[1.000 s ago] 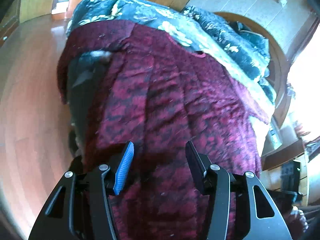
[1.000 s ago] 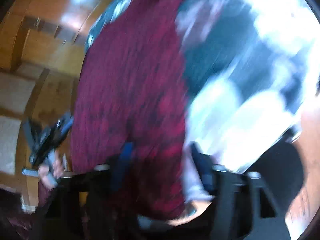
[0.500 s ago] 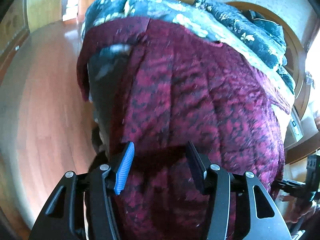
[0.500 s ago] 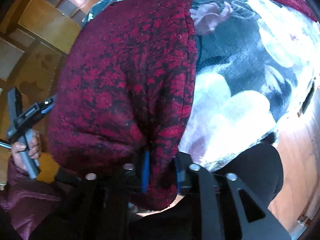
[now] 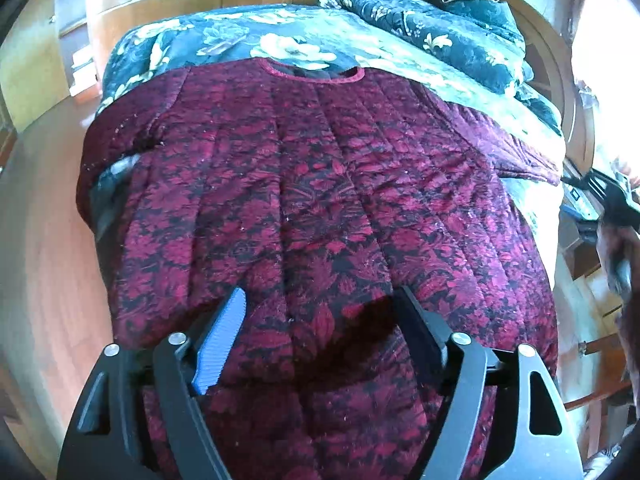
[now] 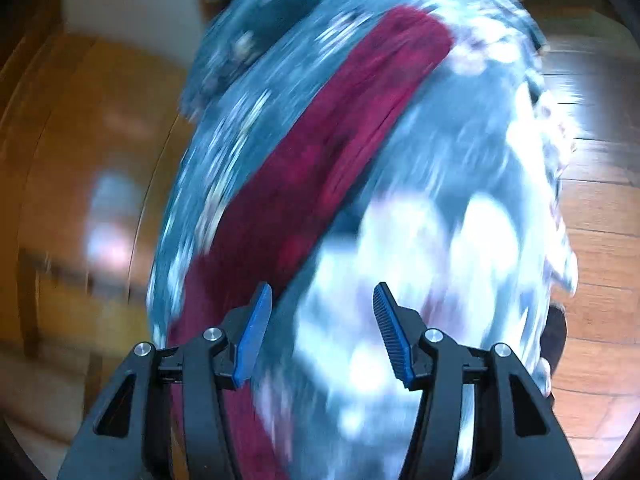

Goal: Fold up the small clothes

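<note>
Since half a second earlier, the right tool [image 6: 322, 320] had let go of the garment's edge and swung clear, blurring its view; its jaws stood wide and empty. The left tool [image 5: 320, 328], also wide and empty, hovered over the near hem. The dark red, black-patterned quilted top [image 5: 320, 220] lay flat on the floral-quilted bed [image 5: 280, 40], neckline far, hem near, long axis near-to-far. Laying-out seemed done; next likely called for folding a sleeve inward.

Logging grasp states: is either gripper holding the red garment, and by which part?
Neither: left gripper and right gripper are open above the red quilted top.
</note>
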`<move>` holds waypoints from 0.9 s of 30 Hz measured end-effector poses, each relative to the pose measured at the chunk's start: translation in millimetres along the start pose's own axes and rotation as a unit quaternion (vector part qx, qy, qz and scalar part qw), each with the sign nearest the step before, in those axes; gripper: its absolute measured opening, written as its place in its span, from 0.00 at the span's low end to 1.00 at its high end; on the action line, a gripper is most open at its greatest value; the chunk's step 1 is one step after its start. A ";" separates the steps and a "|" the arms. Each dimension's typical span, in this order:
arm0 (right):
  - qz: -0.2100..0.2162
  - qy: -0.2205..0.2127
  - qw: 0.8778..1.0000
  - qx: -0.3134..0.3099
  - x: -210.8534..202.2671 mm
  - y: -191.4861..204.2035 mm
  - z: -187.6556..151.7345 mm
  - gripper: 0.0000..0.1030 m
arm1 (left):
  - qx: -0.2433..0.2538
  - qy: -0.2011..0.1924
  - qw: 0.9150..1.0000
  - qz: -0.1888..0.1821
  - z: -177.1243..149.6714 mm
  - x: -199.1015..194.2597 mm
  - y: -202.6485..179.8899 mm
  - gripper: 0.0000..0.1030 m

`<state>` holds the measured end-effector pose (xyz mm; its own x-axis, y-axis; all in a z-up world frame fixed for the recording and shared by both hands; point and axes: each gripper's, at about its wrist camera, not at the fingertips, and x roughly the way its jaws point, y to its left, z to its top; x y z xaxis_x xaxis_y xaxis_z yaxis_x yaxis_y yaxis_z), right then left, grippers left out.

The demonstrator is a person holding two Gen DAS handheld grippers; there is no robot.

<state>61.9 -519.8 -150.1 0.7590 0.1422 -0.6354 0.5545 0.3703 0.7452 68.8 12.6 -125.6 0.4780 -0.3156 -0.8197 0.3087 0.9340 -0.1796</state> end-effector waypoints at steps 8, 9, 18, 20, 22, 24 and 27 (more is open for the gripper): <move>-0.013 -0.056 0.992 0.110 41.3 -30.6 70.8 0.52 | -0.030 0.015 0.999 -0.013 4.4 7.4 7.7 0.79; -0.016 -0.060 0.991 0.117 44.8 -34.5 81.9 0.51 | -0.028 0.016 0.999 -0.011 5.1 8.1 7.0 0.79; -0.057 -0.078 0.995 0.002 43.7 10.2 121.0 0.13 | -0.052 0.018 0.998 -0.024 14.7 7.6 12.1 0.79; -0.042 -0.091 0.994 -0.052 28.1 47.4 113.9 0.12 | -0.059 0.015 0.998 -0.035 18.0 5.9 14.4 0.79; -0.025 -0.099 0.989 -0.108 17.3 83.4 102.1 0.12 | -0.067 0.011 0.997 -0.044 21.1 4.2 16.7 0.79; -0.011 -0.097 0.981 -0.169 8.6 124.7 78.3 0.12 | -0.082 0.002 0.995 -0.057 24.4 1.0 21.7 0.79; 0.010 -0.079 0.965 -0.251 19.6 186.6 42.3 0.12 | -0.099 -0.009 0.993 -0.071 29.9 -3.0 28.3 0.79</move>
<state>194.7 -486.7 -14.9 0.8326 0.0272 -0.5532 0.3338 0.7723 0.5405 100.6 35.0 -111.9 0.4566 -0.4472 -0.7691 0.2074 0.8942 -0.3968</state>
